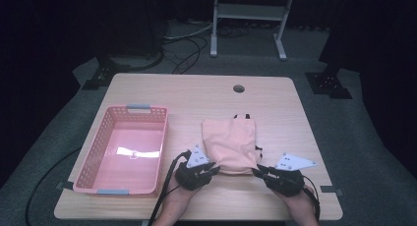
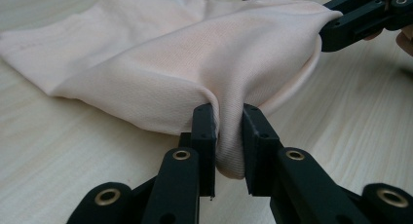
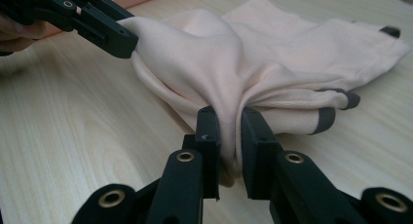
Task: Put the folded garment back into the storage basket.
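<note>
A pale pink folded garment [image 1: 231, 143] with dark grey trim lies on the wooden table [image 1: 196, 96], a little right of the middle. My left gripper [image 1: 212, 170] is shut on the near left corner of the garment [image 2: 195, 53], with cloth pinched between its jaws. My right gripper [image 1: 257, 171] is shut on the garment [image 3: 272, 63] at its near right corner, where the fabric bunches up. The two held corners are raised slightly off the table. In the left gripper view the right gripper [image 2: 331, 31] shows at the top right; the left gripper [image 3: 127, 41] appears at the top left of the right gripper view.
A pink plastic basket [image 1: 88, 162] with grey handles stands on the left part of the table, nothing inside it. A round cable hole [image 1: 239, 88] is near the far edge. Cables trail off the near edge. A grey metal frame [image 1: 248, 12] stands on the floor beyond.
</note>
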{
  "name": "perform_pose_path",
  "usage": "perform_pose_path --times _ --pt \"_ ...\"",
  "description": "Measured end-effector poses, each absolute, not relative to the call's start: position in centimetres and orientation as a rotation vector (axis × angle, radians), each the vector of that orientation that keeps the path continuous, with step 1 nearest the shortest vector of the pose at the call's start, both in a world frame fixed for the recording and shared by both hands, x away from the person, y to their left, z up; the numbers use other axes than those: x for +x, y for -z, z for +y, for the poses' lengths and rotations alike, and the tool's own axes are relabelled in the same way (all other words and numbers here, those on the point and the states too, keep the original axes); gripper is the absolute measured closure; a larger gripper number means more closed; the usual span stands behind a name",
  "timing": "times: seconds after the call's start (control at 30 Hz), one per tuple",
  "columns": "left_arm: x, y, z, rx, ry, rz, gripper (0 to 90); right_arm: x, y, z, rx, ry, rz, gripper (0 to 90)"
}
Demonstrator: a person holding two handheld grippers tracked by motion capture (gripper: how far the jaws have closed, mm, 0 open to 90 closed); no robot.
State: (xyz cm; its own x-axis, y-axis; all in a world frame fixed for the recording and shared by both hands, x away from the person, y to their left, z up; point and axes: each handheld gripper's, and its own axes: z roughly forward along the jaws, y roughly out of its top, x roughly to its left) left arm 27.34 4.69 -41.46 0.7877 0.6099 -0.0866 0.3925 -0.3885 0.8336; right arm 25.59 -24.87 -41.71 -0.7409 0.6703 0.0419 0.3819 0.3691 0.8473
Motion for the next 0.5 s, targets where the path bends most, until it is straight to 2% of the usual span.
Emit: perform_pose_path --times 0.5 --pt "29.1 37.8 5.1 1.969 -0.331 0.744 78.5 27.1 38.5 -24.9 0.897 -1.39 2.216 79.8"
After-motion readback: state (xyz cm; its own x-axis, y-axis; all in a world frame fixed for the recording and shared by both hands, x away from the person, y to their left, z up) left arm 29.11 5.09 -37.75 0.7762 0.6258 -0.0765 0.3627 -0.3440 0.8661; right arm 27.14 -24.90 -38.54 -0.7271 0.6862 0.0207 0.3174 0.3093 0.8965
